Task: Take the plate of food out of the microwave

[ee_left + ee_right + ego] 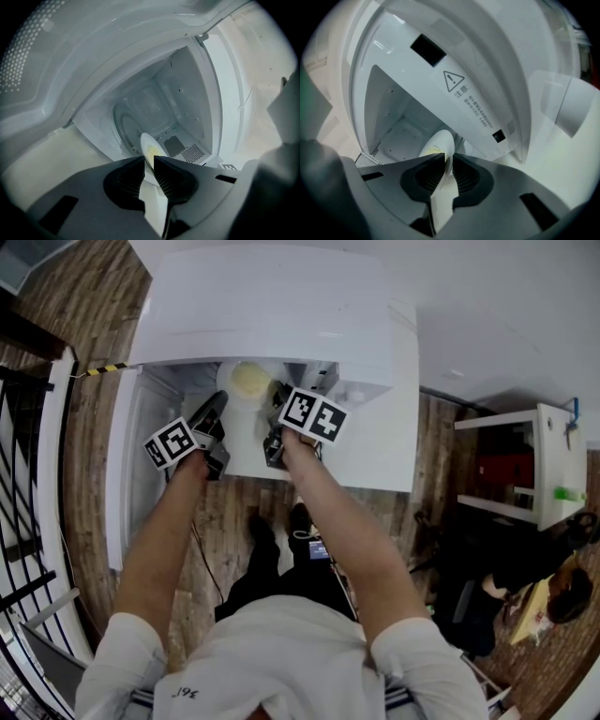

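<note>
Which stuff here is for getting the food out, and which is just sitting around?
For the job: microwave, plate of food, left gripper and right gripper, both clamped on the plate's rim.
Just about: white shelf, green thing on it, railing, seated person.

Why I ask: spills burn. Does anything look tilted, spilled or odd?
Nothing stands out. The plate sits about level at the mouth of the microwave, food on it, the left gripper and right gripper clamped on opposite rims; no spill shows.
</note>
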A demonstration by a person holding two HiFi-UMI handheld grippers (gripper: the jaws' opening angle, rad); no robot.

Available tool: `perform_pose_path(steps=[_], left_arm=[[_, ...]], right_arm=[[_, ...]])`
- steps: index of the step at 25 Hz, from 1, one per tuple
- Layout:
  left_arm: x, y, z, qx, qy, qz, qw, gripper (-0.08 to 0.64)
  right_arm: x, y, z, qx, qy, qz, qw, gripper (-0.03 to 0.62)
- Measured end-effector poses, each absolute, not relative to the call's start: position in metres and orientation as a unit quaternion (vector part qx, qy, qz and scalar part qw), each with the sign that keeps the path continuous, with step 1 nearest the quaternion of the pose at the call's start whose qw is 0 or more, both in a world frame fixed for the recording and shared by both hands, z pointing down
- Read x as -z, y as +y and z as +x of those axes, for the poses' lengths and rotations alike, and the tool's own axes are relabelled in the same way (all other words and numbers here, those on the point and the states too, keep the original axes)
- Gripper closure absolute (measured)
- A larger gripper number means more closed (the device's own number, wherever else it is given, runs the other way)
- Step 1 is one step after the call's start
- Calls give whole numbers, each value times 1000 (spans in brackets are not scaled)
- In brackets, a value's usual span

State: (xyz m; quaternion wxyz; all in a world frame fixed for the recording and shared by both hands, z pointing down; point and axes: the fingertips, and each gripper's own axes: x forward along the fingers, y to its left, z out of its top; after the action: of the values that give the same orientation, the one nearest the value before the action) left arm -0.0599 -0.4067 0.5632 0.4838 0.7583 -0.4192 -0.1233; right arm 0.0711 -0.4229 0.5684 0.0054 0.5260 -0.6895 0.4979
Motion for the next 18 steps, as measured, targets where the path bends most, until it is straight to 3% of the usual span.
perform_pose_path(steps=[18], left_arm=[[-519, -351, -54, 134, -411, 766, 477, 494]], right_arm=[[-531, -371, 77, -498, -701, 510, -16, 537]])
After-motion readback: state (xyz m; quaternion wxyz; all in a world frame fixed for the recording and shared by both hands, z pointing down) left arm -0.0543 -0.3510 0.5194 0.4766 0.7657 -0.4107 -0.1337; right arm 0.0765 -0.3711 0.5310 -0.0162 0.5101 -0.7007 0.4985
